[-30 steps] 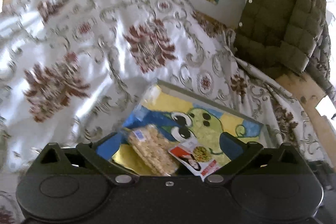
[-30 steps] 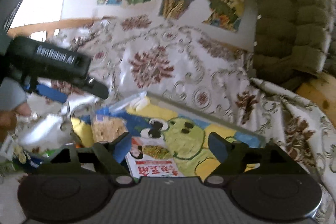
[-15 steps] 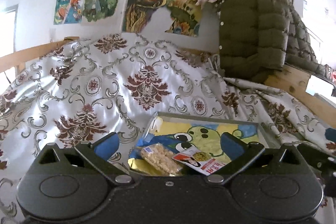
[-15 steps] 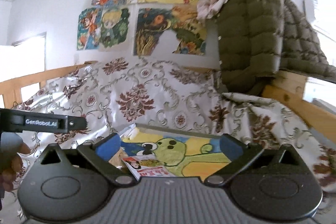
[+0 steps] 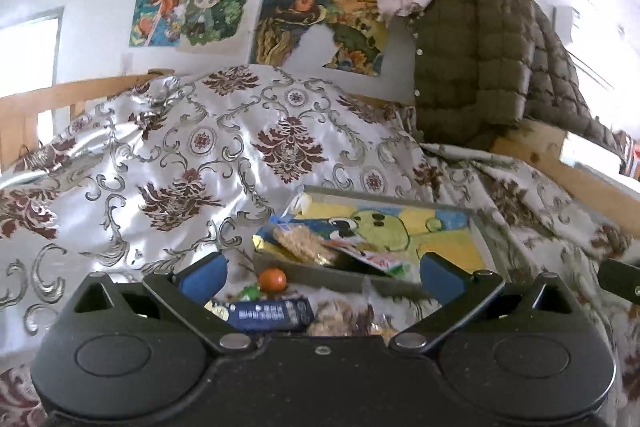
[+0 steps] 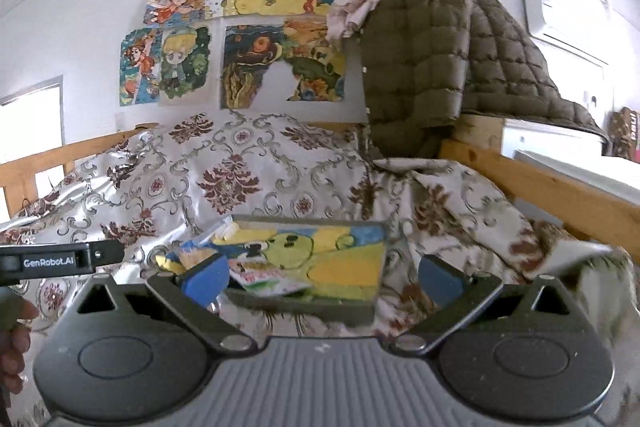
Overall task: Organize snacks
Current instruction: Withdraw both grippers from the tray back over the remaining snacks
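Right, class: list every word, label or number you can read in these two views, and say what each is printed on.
"GenRobot.AI": on the left gripper's black body.
Dark blue snack packet: white print, too blurred to read.
Red-and-white snack packet in the tray: red lettering, unreadable.
Box at far right: letters blurred, unreadable.

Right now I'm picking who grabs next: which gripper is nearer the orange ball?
Left. The left gripper hangs open just behind the orange ball; the right gripper faces the tray, ball out of its view.
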`<state>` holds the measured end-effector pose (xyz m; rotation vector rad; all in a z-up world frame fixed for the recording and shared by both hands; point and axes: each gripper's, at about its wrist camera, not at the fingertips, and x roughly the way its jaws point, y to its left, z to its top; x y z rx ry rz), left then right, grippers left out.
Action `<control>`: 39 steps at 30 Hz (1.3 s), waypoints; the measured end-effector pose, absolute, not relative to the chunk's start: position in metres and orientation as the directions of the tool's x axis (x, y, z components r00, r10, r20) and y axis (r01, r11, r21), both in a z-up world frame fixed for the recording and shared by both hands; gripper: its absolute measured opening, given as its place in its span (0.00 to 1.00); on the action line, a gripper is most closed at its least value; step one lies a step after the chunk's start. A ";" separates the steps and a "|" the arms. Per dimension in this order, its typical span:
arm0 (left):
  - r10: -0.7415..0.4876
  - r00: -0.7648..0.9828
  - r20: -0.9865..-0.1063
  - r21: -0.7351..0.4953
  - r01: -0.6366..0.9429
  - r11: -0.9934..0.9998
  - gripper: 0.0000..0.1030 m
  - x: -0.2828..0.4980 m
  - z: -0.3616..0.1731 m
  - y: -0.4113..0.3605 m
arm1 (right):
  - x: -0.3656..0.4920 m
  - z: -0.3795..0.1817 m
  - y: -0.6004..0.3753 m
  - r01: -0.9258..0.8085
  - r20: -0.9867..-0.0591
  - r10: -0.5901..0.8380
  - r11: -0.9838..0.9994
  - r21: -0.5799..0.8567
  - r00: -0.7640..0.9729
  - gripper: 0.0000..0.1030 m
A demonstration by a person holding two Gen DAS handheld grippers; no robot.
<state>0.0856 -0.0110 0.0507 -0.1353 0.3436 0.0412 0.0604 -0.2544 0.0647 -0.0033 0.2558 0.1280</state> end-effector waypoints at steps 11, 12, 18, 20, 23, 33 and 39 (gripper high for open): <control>-0.065 0.930 -0.362 -0.022 0.062 0.998 0.99 0.031 0.043 -0.034 | 0.001 0.038 -0.275 -0.027 -0.332 0.056 0.995 0.091 0.942 1.00; -0.081 0.922 -0.379 -0.021 0.079 0.997 0.99 0.028 0.041 -0.033 | -0.003 0.036 -0.276 -0.020 -0.337 0.052 0.995 0.099 0.940 1.00; -0.091 0.889 -0.448 0.000 0.102 0.995 0.99 0.012 0.024 -0.027 | -0.020 0.028 -0.281 -0.002 -0.373 0.042 0.994 0.105 0.927 1.00; -0.084 0.886 -0.455 0.008 0.099 0.995 0.99 0.010 0.024 -0.025 | -0.024 0.024 -0.280 0.005 -0.397 0.034 0.995 0.099 0.917 1.00; -0.076 0.886 -0.457 0.003 0.087 0.996 0.99 0.009 0.024 -0.021 | -0.025 0.020 -0.279 0.011 -0.429 0.034 0.995 0.102 0.902 1.00; -0.044 0.878 -0.476 -0.017 0.041 0.999 0.99 0.009 0.024 -0.014 | -0.016 0.009 -0.259 -0.090 -0.493 0.127 0.991 0.098 0.861 1.00; -0.041 0.875 -0.483 -0.015 0.039 0.999 0.99 0.009 0.023 -0.013 | -0.014 0.008 -0.244 -0.147 -0.498 0.169 0.986 0.084 0.850 1.00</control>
